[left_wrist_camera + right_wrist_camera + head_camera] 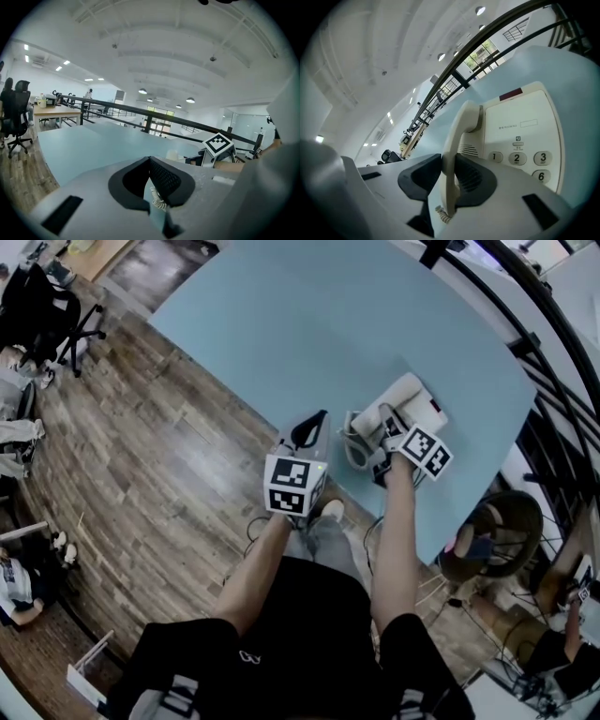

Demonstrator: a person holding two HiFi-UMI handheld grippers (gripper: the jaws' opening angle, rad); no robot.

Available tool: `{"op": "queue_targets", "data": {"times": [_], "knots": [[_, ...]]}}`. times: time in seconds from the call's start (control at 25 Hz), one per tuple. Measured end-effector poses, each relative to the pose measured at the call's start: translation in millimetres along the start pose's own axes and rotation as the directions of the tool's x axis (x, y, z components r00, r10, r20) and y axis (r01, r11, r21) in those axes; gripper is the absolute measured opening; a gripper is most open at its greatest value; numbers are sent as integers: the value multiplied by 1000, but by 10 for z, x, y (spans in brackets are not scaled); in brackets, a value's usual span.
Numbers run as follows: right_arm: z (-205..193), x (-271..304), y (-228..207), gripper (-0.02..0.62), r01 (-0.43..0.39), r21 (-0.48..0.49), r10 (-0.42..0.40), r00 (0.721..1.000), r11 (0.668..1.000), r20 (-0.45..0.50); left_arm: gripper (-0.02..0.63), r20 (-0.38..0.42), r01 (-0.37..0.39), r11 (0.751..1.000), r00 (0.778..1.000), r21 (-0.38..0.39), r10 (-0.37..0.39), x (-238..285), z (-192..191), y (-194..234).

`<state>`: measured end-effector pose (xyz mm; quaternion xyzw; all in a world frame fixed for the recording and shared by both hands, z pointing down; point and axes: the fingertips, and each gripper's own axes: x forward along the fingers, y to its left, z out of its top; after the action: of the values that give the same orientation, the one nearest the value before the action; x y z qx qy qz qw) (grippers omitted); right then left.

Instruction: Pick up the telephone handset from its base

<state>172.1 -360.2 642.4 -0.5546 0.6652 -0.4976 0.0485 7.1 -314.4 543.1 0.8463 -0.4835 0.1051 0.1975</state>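
Observation:
A cream telephone base sits on the light blue table near its front right edge. Its handset lies in the cradle on the base, left of the number keys. My right gripper is shut on the handset's lower part, a black pad against each side. The coiled cord hangs below the jaws. In the head view the right gripper is at the phone's near left side. My left gripper hovers at the table's front edge, left of the phone, shut and holding nothing.
A black railing runs along the table's far right side. Wooden floor lies to the left, with an office chair at the far left. A round basket stands on the floor below the table's right corner.

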Motion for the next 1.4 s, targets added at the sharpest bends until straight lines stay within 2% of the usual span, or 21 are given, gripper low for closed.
{"op": "queue_targets", "data": {"times": [0.08,0.24,0.36,0.52,0.68,0.88,1.0,1.24,1.4], "knots": [[17,-45,42,80,-6,0,5,1000,1000,24,0,9,7,1000,1000,8,-7,-12,75,-31],[75,-182,314,75,-75,-64,79,995,995,61,0,26,9,1000,1000,18,-10,-7,212,-63],[160,-412,595,75,-108,-150,124,987,983,105,0,50,24,999,998,30,-25,-14,345,-152],[313,-792,937,75,-129,-284,185,966,950,181,0,90,45,998,995,48,-49,-51,532,-301],[442,-1231,1228,75,-152,-415,277,924,897,261,0,124,62,995,990,77,-71,-97,689,-482],[516,-1721,1567,77,-84,-615,340,887,784,312,0,189,80,989,977,122,-102,-240,971,-700],[560,-1898,1650,77,-52,-668,356,875,742,328,0,221,95,985,967,147,-126,-293,1102,-836],[664,-2109,1646,77,-14,-681,348,867,732,357,0,253,109,978,955,180,-153,-351,1206,-1004],[669,-2163,1649,77,2,-680,341,863,734,371,0,247,106,978,958,177,-149,-411,1193,-985]]}}
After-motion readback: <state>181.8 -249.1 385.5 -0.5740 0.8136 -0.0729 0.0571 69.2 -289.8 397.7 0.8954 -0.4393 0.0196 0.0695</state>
